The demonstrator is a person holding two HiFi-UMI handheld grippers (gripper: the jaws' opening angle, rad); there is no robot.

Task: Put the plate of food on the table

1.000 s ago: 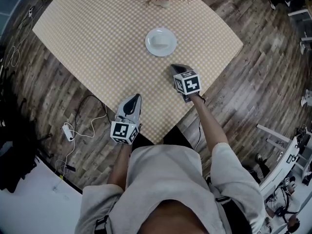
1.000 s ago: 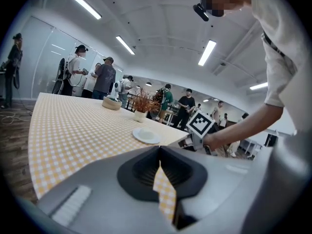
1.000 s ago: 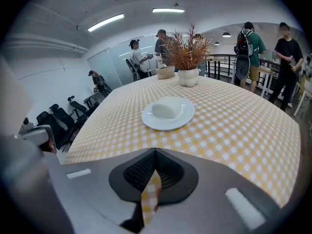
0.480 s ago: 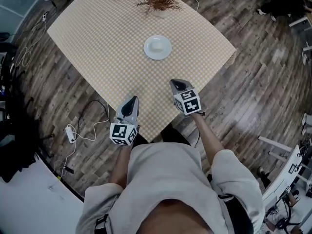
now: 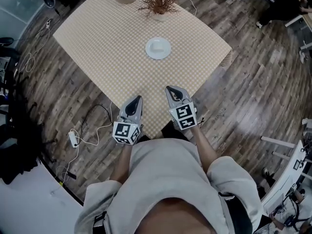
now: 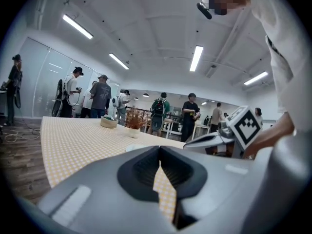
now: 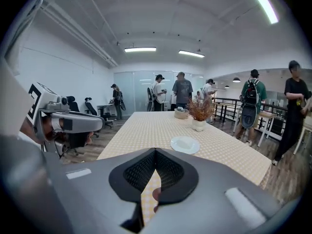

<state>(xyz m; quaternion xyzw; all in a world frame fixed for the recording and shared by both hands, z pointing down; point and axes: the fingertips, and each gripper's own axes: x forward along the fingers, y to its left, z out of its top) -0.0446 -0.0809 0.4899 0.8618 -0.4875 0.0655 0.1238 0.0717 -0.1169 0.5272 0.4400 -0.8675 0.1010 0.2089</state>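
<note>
On the beige checked table (image 5: 97, 38), the round white plate (image 5: 158, 48) of pale food lies flat, well ahead of both grippers.

Left gripper (image 5: 137, 98) and right gripper (image 5: 169, 87) hover side by side over the table's near corner, each with its jaws pressed together on nothing. Being round, the plate has no long axis and points no way; the food's shape is too small to tell. Since a second ago both grippers have drawn back toward the person, the right one farther, from near the plate, which has stayed put.
</note>
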